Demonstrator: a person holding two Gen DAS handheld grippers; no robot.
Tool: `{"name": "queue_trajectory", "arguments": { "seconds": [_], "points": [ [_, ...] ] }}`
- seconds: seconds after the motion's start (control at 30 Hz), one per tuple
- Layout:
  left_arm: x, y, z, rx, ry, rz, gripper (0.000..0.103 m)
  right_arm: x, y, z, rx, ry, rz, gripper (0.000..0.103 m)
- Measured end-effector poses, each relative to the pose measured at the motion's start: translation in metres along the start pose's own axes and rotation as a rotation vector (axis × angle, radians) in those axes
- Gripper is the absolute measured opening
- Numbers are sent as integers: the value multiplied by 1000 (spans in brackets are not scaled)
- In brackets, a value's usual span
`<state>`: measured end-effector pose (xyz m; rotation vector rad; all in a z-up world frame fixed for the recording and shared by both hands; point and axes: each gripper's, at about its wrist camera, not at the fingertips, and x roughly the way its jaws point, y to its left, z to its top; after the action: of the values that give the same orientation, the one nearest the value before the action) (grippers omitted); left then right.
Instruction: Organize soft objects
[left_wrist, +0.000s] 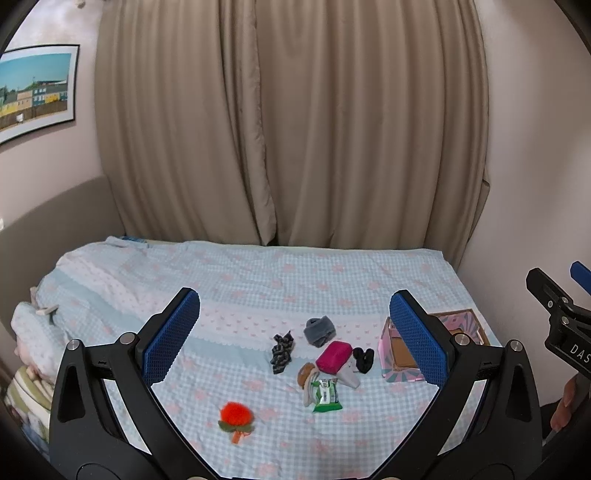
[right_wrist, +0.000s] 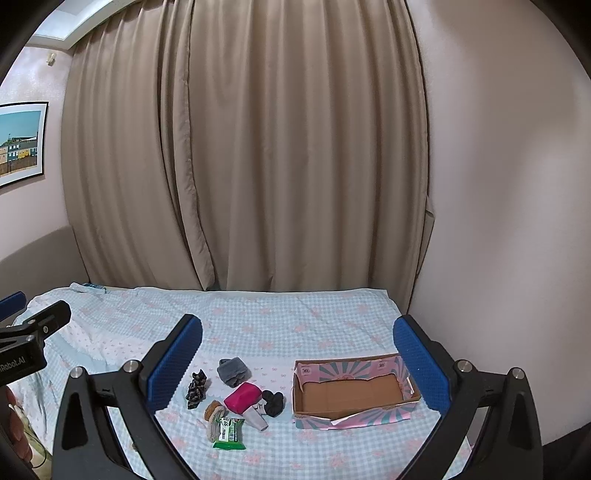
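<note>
Lying clustered beside the cardboard box (right_wrist: 354, 395): magenta pouch (right_wrist: 242, 398), grey cloth (right_wrist: 232, 371).

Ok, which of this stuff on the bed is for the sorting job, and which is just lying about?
For the job:
- cardboard box, empty
- grey cloth
- patterned scrunchie
- black scrunchie
- magenta pouch
- orange pompom
- socks

Probably lying about:
- green wipes packet
- folded bedding
- curtain
- framed picture
</note>
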<state>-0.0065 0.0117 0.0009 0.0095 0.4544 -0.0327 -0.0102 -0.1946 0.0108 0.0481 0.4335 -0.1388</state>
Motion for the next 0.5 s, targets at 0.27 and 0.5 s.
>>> {"name": "queue_trajectory", "arguments": {
  "seconds": [0.27, 0.5],
  "points": [
    [0, 2, 2, -15, 1, 1, 102, 3, 0, -2, 2, 0, 7, 103],
    [0, 9, 5, -46, 27, 25, 102, 7, 0, 5, -4, 23, 27, 103]
  ]
}}
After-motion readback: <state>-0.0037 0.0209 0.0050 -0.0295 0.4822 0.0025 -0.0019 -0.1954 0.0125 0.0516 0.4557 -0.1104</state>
